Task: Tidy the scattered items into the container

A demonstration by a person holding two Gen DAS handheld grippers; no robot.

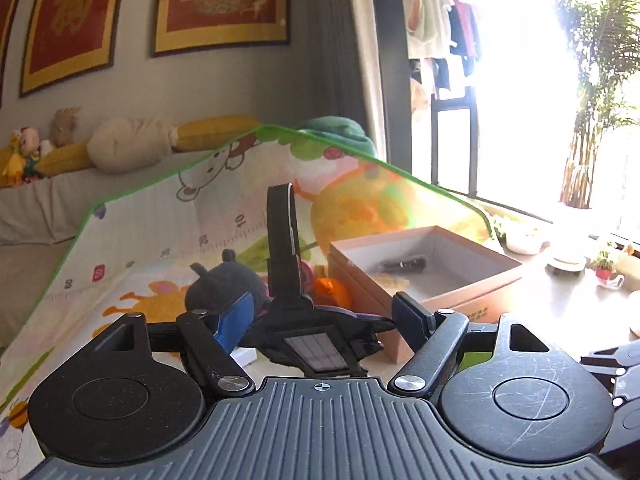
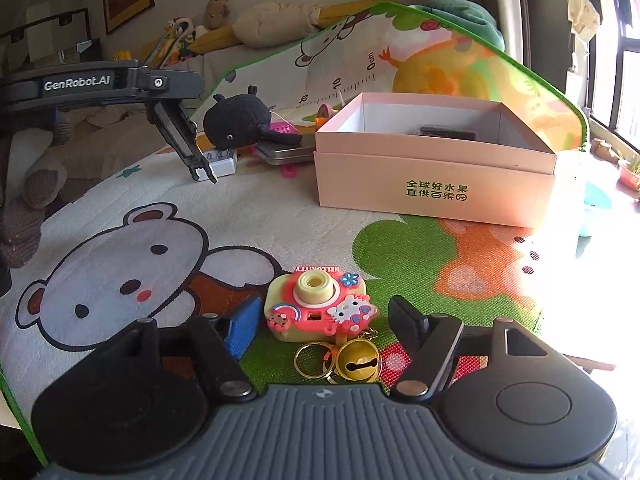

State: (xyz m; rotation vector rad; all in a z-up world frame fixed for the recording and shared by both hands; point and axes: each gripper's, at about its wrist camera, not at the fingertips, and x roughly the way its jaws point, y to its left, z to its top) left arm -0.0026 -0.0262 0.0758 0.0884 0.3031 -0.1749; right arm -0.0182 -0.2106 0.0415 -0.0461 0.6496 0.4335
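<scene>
The toy camera (image 2: 316, 304) sits on the play mat (image 2: 240, 216), between the right tool's (image 2: 320, 320) parted fingers, not yet pinched. Best to square up and close on its flat sides, clear of the bell keyring (image 2: 358, 364). The left tool (image 1: 320, 320) grips a black gadget (image 1: 316, 332) near the pink box (image 2: 436, 176).

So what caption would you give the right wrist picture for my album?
Open right gripper straddling a pink toy camera keychain on the play mat, pink box waiting beyond.
</scene>
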